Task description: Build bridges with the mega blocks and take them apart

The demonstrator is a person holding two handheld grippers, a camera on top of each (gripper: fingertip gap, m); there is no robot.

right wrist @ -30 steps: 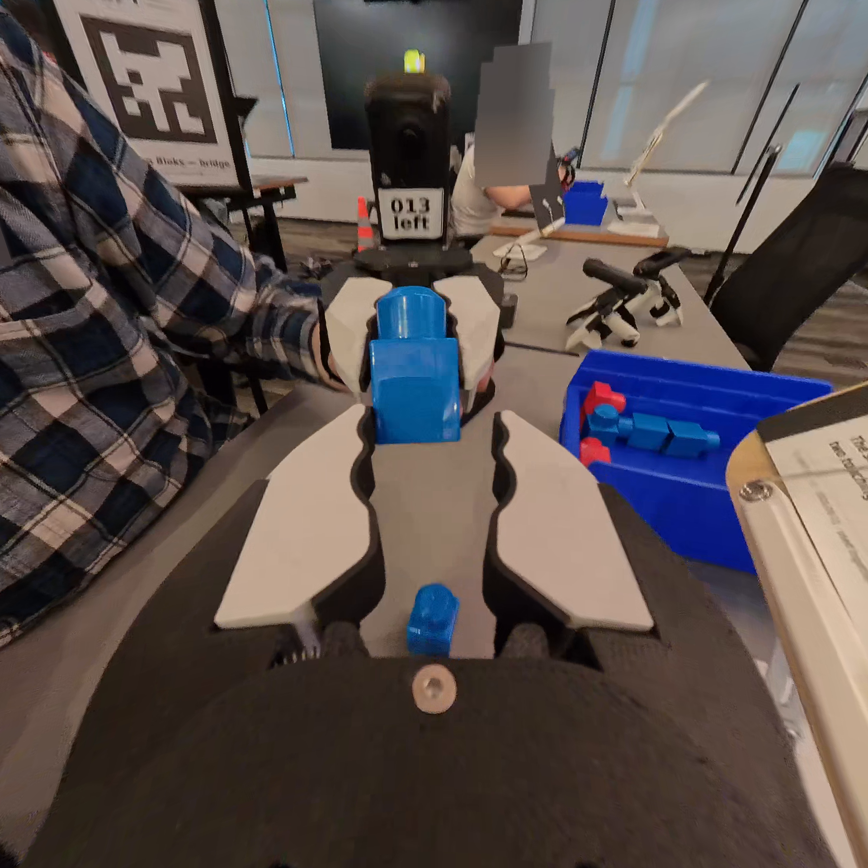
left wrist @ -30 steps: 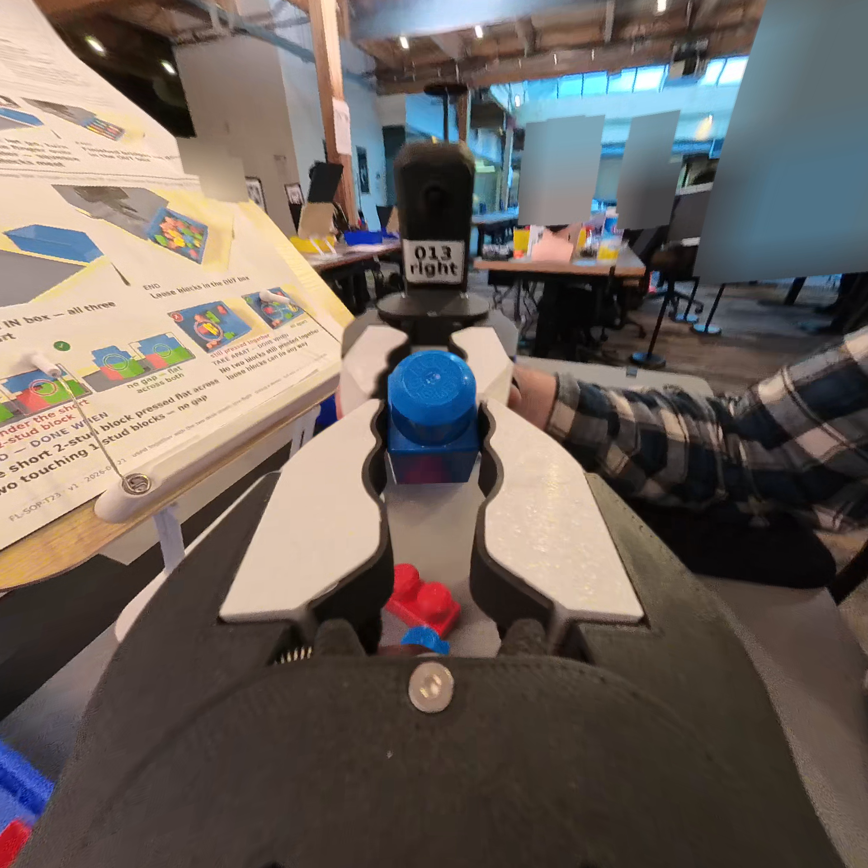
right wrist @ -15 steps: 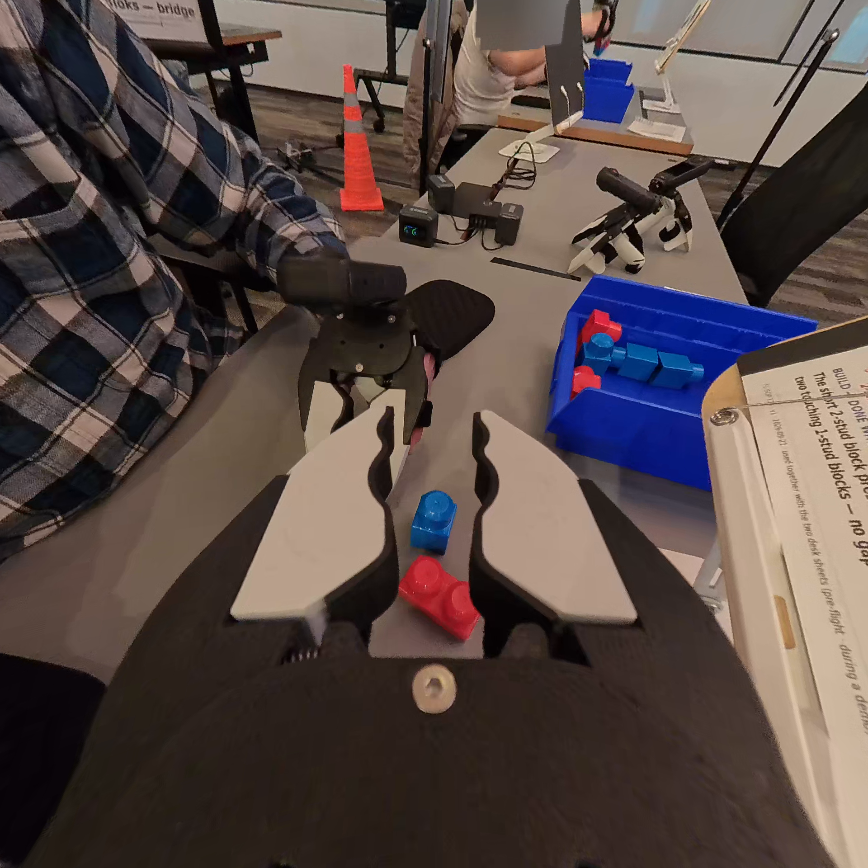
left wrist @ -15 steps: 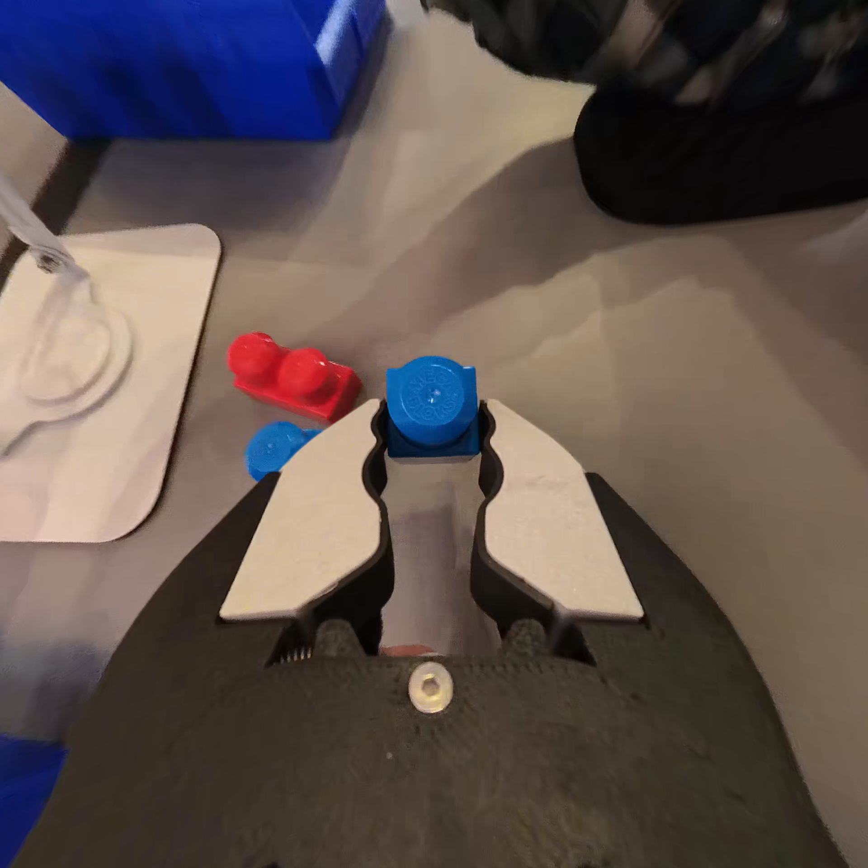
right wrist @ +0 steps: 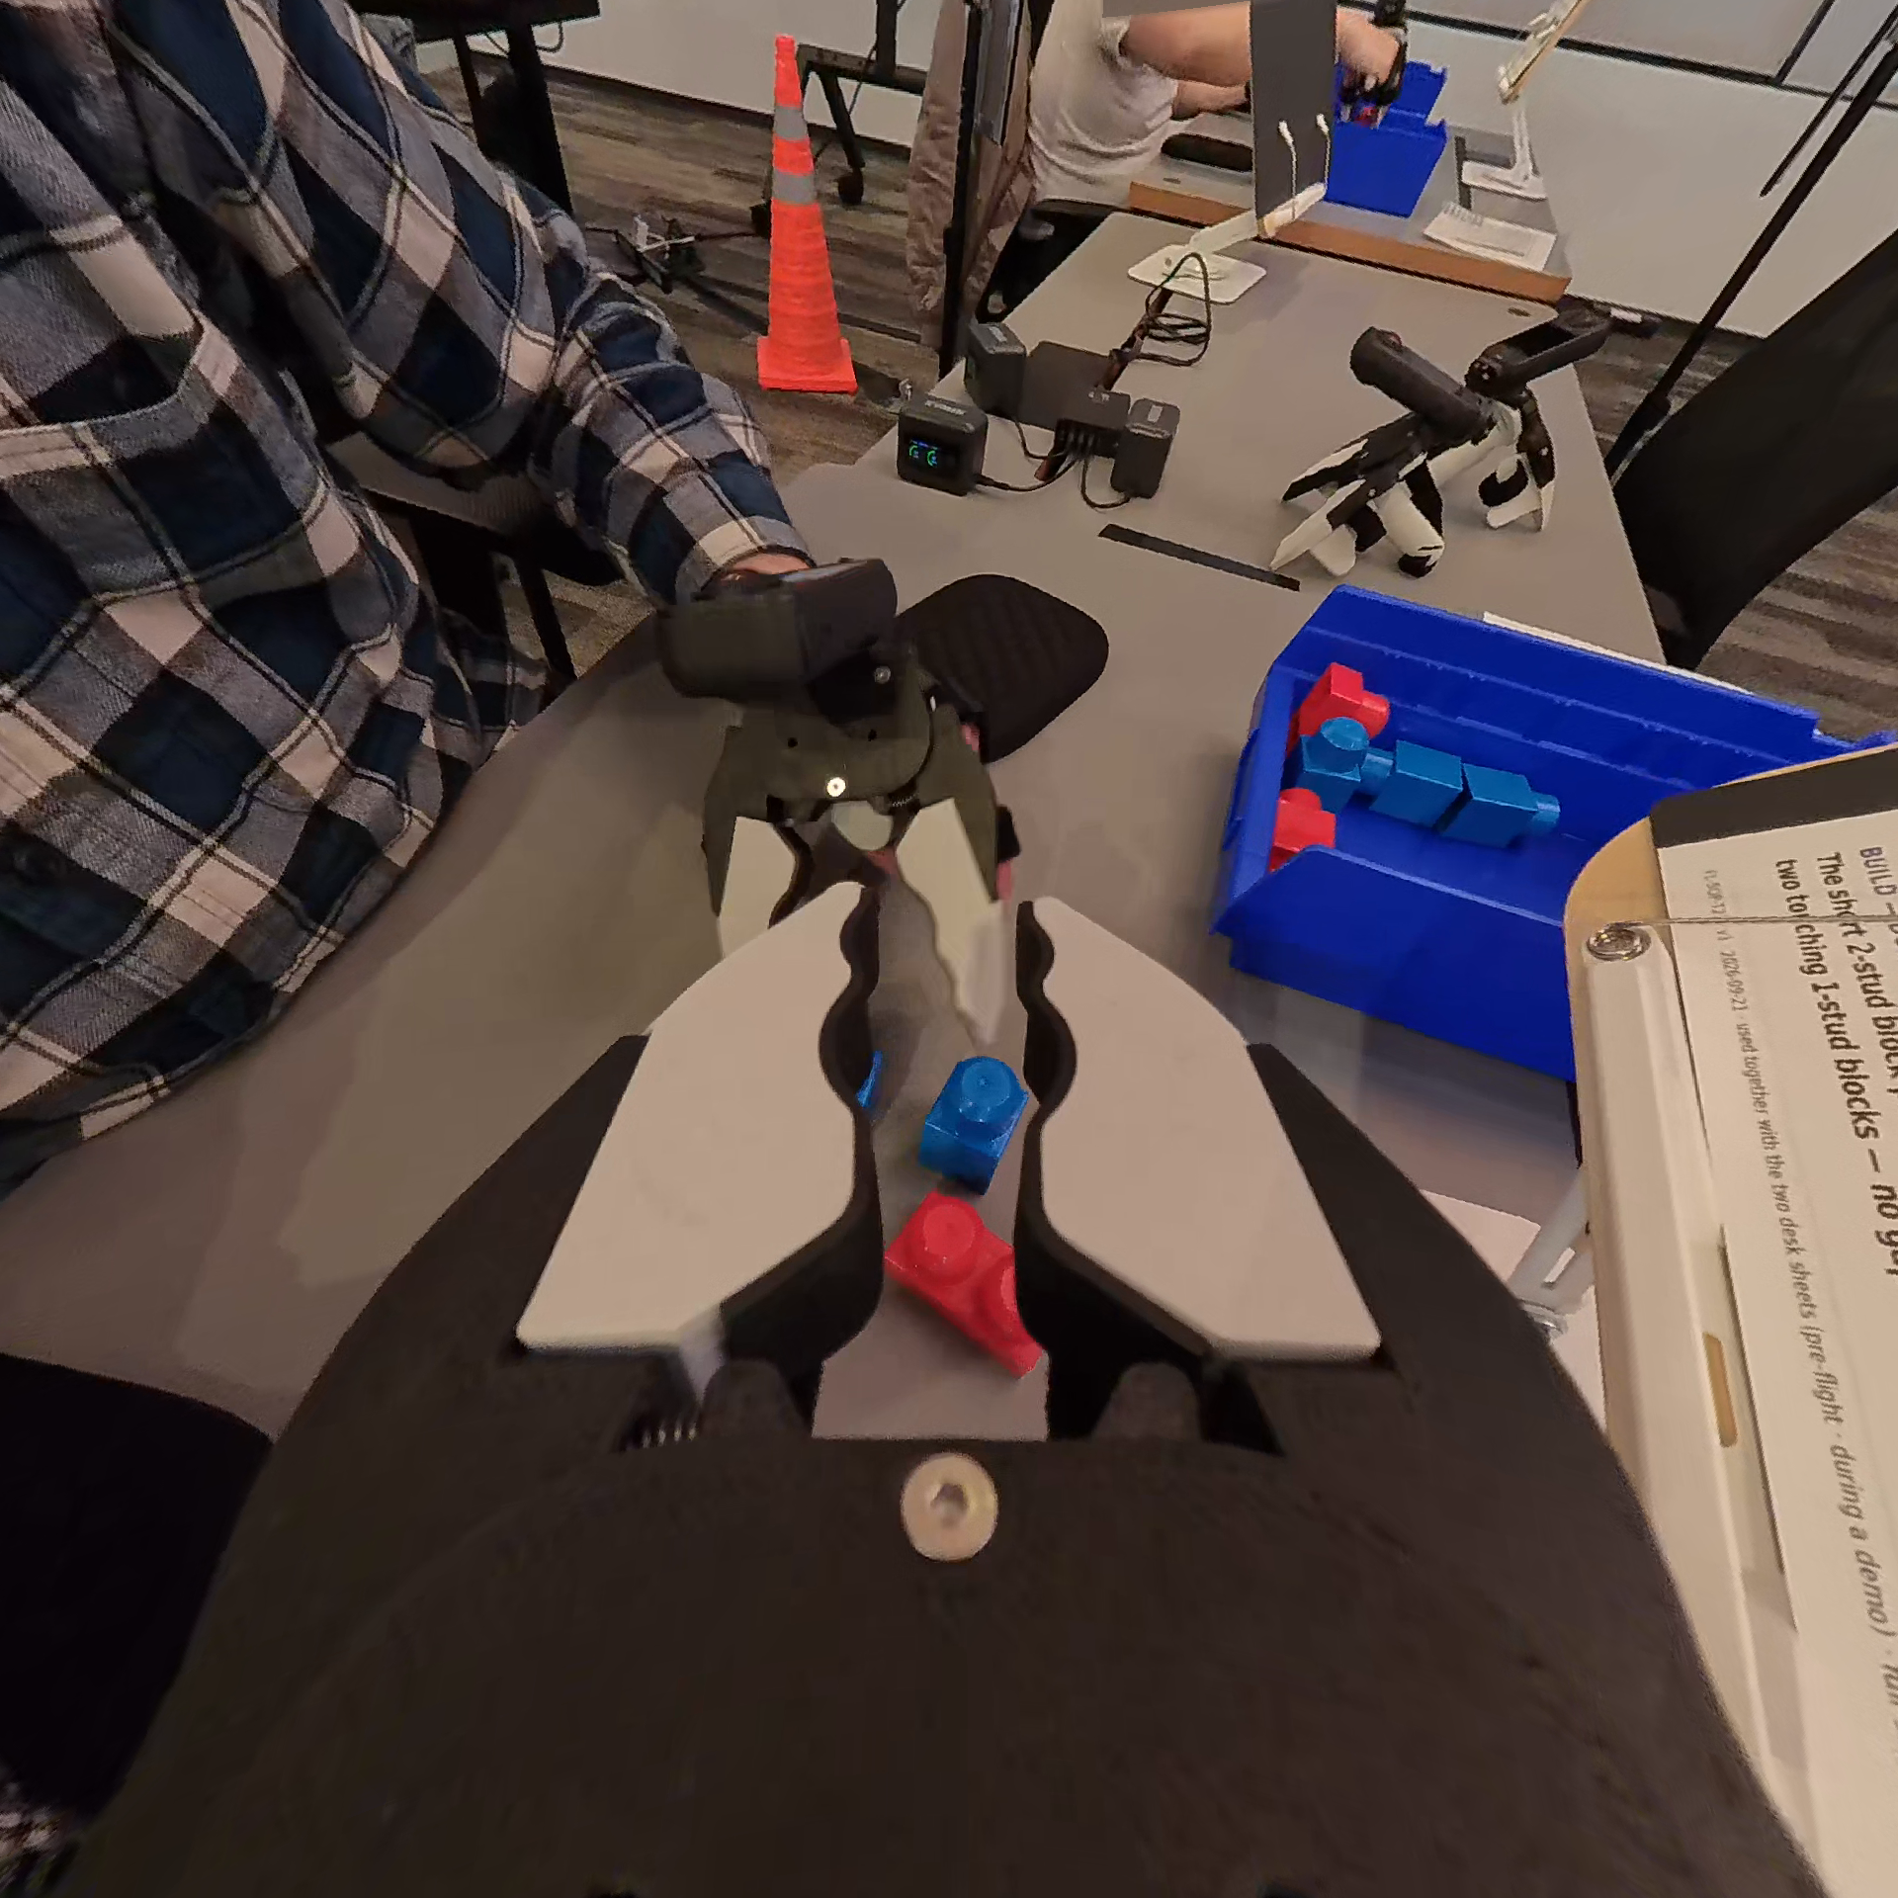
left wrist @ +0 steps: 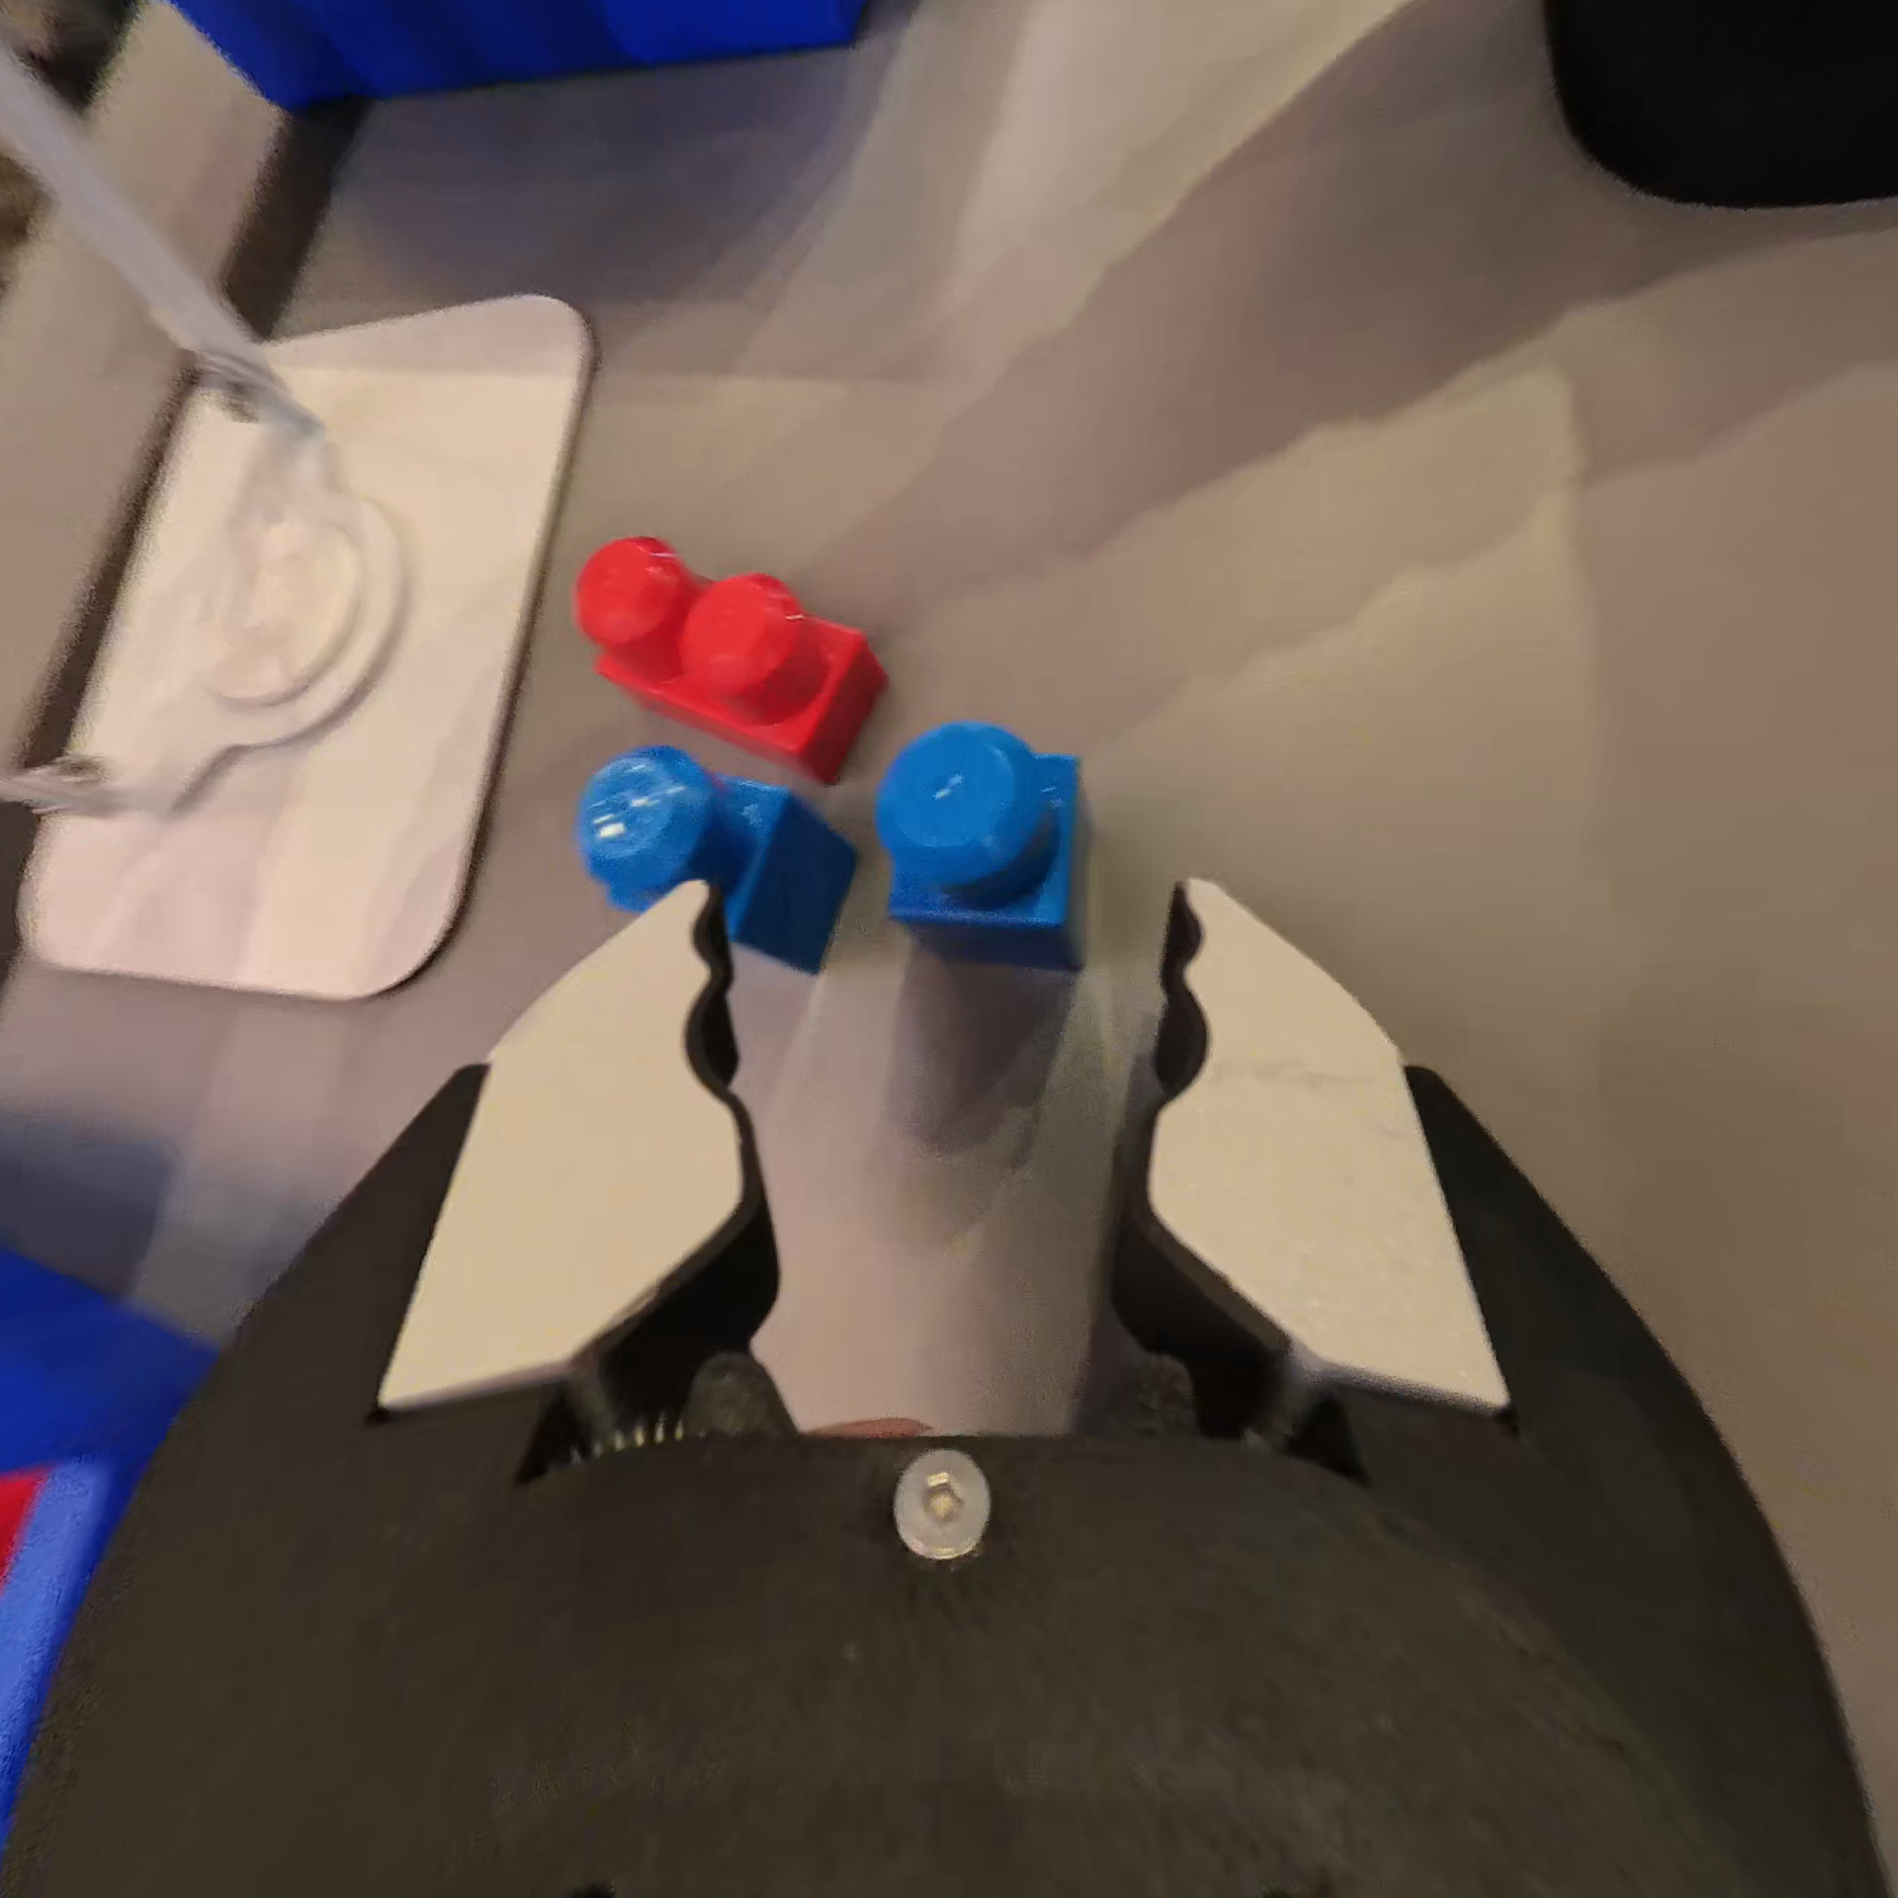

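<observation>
a grey table in an open workroom carries the work, with an orange traffic cone on the floor beyond it and a second table farther back. near the middle lie three loose blocks close together: a red two-stud block, a blue one-stud block tipped over just near of it, and a second blue one-stud block standing upright to the right of that one, apart from both.

the left gripper hangs just near of the upright blue block with its fingers spread wide, clear of it on both sides and holding nothing. the right gripper faces it from the other side, fingers only partly apart and bare, the blocks showing on the table in the gap below them.

to the right in the right wrist view a blue bin holds more red and blue blocks. a white stand base lies left of the loose blocks, and an instruction sheet sits at the right edge. a plaid sleeve reaches in from the left.
</observation>
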